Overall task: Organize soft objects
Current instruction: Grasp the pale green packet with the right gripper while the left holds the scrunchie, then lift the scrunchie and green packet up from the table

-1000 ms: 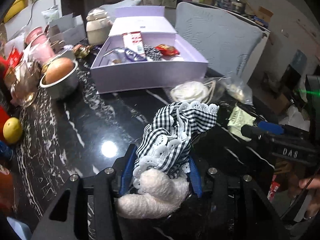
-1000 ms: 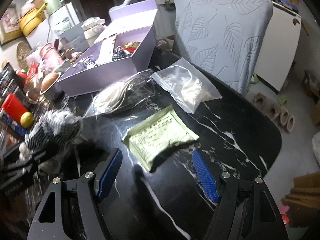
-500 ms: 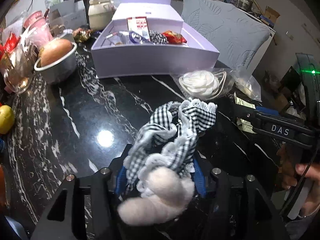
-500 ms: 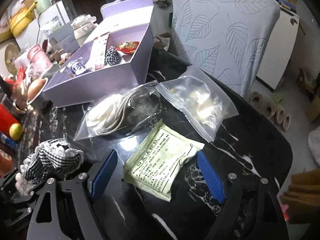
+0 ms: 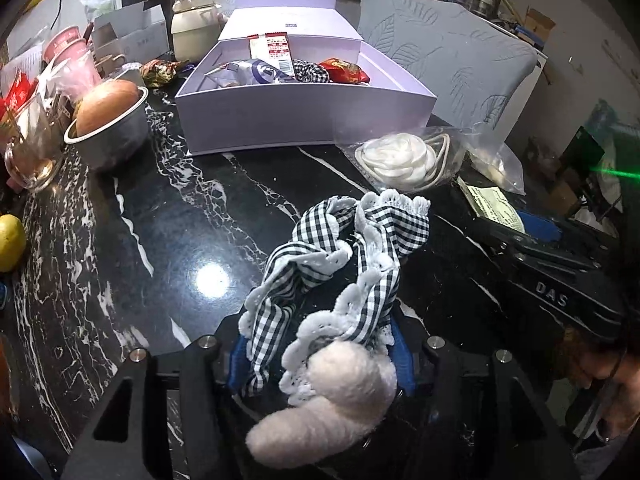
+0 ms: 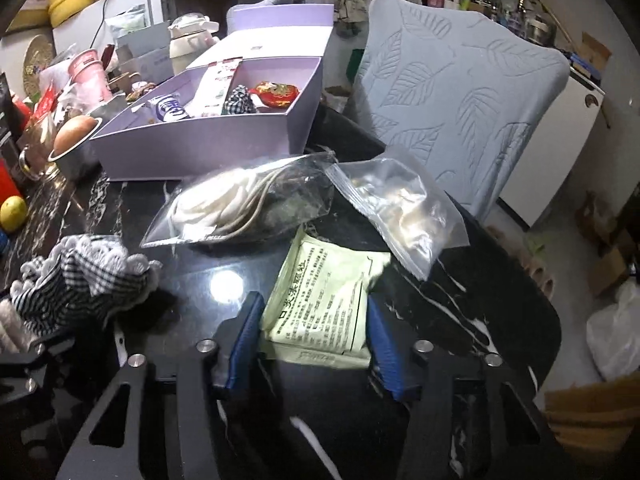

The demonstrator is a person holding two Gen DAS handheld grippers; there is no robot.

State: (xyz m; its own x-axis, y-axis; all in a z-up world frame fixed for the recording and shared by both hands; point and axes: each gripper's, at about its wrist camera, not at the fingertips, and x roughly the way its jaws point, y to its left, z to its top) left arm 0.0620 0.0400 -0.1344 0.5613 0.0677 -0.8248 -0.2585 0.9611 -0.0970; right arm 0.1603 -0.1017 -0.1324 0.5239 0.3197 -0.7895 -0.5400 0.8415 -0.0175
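The left claw (image 5: 320, 356) is clenched on a gingham lace-trimmed cloth toy (image 5: 344, 264), held above the black marble worktop (image 5: 160, 220); the right claw (image 6: 312, 336) is spread, its blue pads either side of a pale green sachet (image 6: 324, 304) lying on the worktop; beyond lie two clear bags (image 6: 248, 204), then the open lilac box (image 5: 304, 116) holding packets and a gingham scrunchie (image 5: 310, 72); a metal bowl (image 5: 112, 136) stands left of it.
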